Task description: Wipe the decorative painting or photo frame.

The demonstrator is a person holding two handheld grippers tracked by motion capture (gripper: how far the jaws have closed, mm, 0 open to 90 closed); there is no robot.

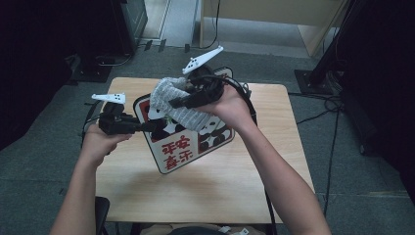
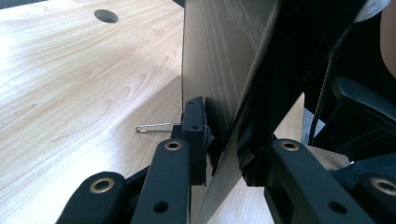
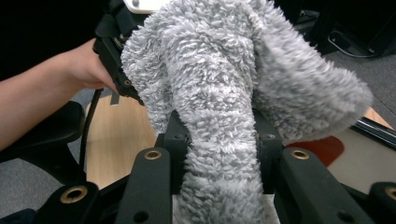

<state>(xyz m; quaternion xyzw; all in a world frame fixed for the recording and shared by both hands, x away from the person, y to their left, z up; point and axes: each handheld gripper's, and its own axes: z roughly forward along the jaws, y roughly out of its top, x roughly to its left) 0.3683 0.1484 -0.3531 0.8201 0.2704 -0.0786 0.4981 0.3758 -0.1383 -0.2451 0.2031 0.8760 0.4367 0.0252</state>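
A framed picture (image 1: 188, 147) with pandas and red characters is held tilted above the wooden table (image 1: 225, 181). My left gripper (image 1: 149, 126) is shut on the frame's left edge; in the left gripper view the frame's edge (image 2: 224, 93) runs up between the jaws. My right gripper (image 1: 176, 103) is shut on a fluffy grey cloth (image 1: 178, 103) that lies against the picture's upper face. In the right gripper view the cloth (image 3: 224, 107) bulges up between the jaws.
A metal wire stand (image 2: 156, 127) pokes out behind the frame. The table has a round cable hole (image 2: 106, 16). Cables trail across the grey floor (image 1: 342, 161) at right, by a dark stand base (image 1: 313, 81). A chair edge (image 1: 100, 210) sits bottom left.
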